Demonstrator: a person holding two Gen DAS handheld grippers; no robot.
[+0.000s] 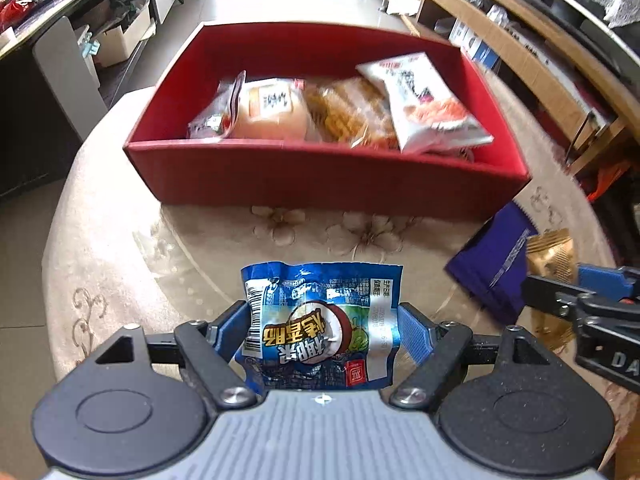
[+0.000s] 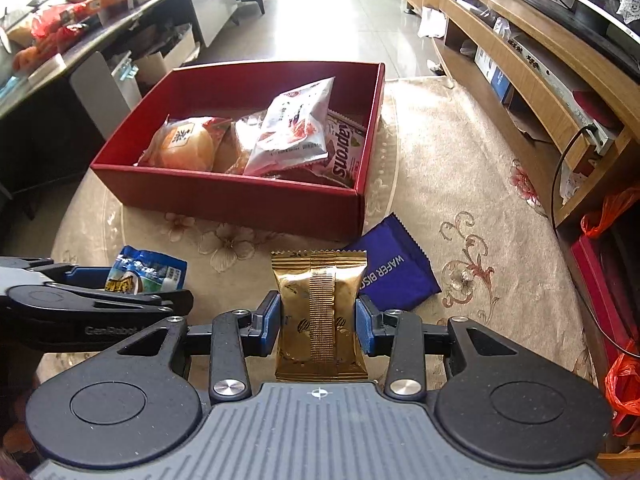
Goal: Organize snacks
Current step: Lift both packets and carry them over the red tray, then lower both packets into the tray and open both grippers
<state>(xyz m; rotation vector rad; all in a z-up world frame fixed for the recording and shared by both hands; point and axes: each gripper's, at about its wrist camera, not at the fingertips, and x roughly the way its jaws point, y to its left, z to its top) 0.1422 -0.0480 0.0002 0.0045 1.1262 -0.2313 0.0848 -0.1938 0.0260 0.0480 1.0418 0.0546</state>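
Note:
My left gripper (image 1: 322,332) is shut on a blue snack packet (image 1: 320,320), held above the table in front of a red box (image 1: 320,172). The packet also shows in the right wrist view (image 2: 148,270). My right gripper (image 2: 318,320) is shut on a gold snack packet (image 2: 320,312), which also shows in the left wrist view (image 1: 550,254). The red box (image 2: 240,200) holds several snacks: a bun (image 2: 184,146), a white packet (image 2: 296,128), a brown packet (image 2: 344,152). A purple wafer packet (image 2: 396,268) lies on the table by the box's near right corner.
The round table wears a beige flowered cloth (image 2: 460,184). A wooden TV stand (image 2: 532,76) runs along the right. A dark shelf with boxes and bags (image 2: 60,40) stands at the left. Tiled floor lies beyond.

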